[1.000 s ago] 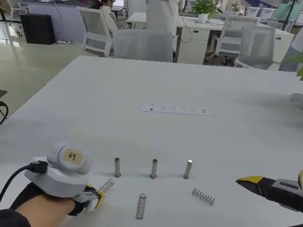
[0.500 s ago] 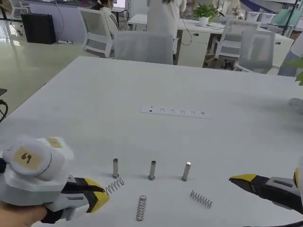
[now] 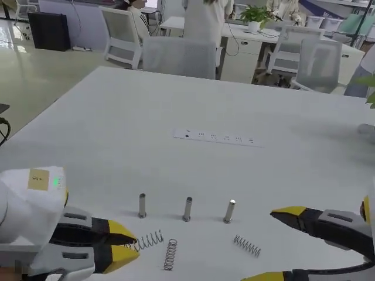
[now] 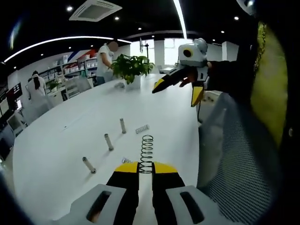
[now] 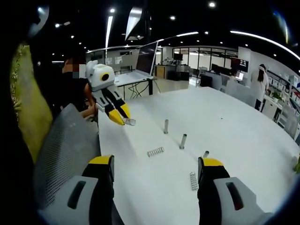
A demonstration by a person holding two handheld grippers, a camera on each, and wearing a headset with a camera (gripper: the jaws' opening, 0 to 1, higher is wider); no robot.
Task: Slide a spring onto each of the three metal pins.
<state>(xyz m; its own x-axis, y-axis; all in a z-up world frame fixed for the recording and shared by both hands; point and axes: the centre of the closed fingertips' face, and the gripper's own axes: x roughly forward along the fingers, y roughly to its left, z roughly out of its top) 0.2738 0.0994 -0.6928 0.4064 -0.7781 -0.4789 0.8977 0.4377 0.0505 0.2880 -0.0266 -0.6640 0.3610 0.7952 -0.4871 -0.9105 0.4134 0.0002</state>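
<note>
The left gripper [image 4: 146,165] clamps one spring [image 4: 147,151] by its end, near the leftmost pin [image 3: 142,205]. The right gripper [image 5: 154,163] is released, jaws wide. A second spring [image 3: 170,254] and a third spring [image 3: 246,245] lie before three upright, bare pins [image 3: 187,209].

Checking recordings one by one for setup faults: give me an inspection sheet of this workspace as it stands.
Surface: white table, no marks seen.
Job's things: three pins upright in a row, all bare; two loose springs lying before them.
Clutter: socket strip beyond the pins.
Grippers: left hand-held gripper shut on the third spring at its end; right hand-held gripper open, empty.
Cables: dark loop at the head view's left edge, perhaps a cable.
Surroundings: chairs, a plant, a person standing.
</note>
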